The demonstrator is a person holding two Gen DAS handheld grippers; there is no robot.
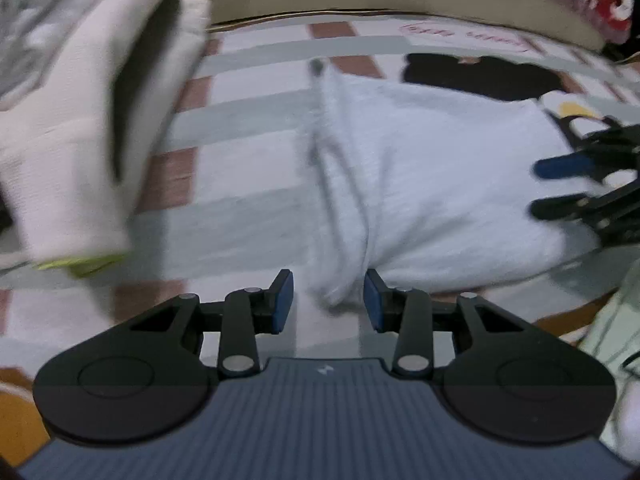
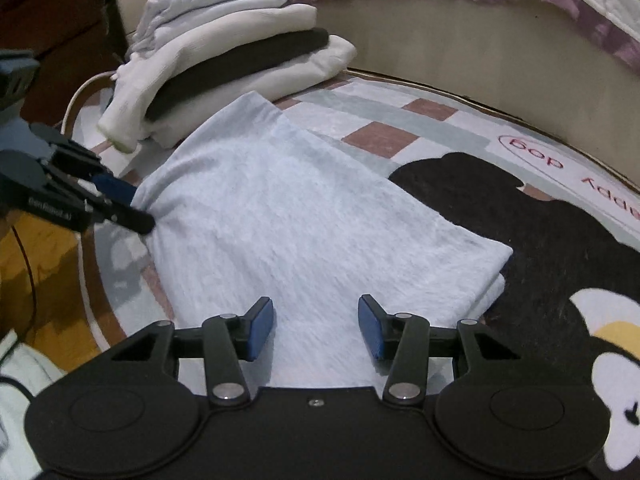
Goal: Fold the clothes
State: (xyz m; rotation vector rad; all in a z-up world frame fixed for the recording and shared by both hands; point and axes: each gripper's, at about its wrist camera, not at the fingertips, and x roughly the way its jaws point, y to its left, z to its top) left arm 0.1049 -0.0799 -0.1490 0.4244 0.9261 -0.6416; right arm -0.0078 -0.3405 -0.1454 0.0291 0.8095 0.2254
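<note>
A pale blue-white garment (image 2: pixel 300 220) lies folded flat on the patterned mat (image 2: pixel 380 136). In the left wrist view the same garment (image 1: pixel 440 180) bunches into a ridge at its near corner. My left gripper (image 1: pixel 328 300) is shut on that ridge; from the right wrist view the left gripper (image 2: pixel 134 206) pinches the garment's left edge, and wrinkles spread from it. My right gripper (image 2: pixel 316 328) hovers open over the garment's near end, holding nothing. In the left wrist view the right gripper (image 1: pixel 540 188) sits at the garment's right side.
A stack of folded clothes (image 2: pixel 232 60), white, grey and one dark, stands at the mat's far left, blurred in the left wrist view as a stack (image 1: pixel 80 120). A bed side with a frilled quilt (image 2: pixel 440 40) runs behind. Pale green cloth (image 2: pixel 20 380) lies near the orange floor (image 2: pixel 44 256).
</note>
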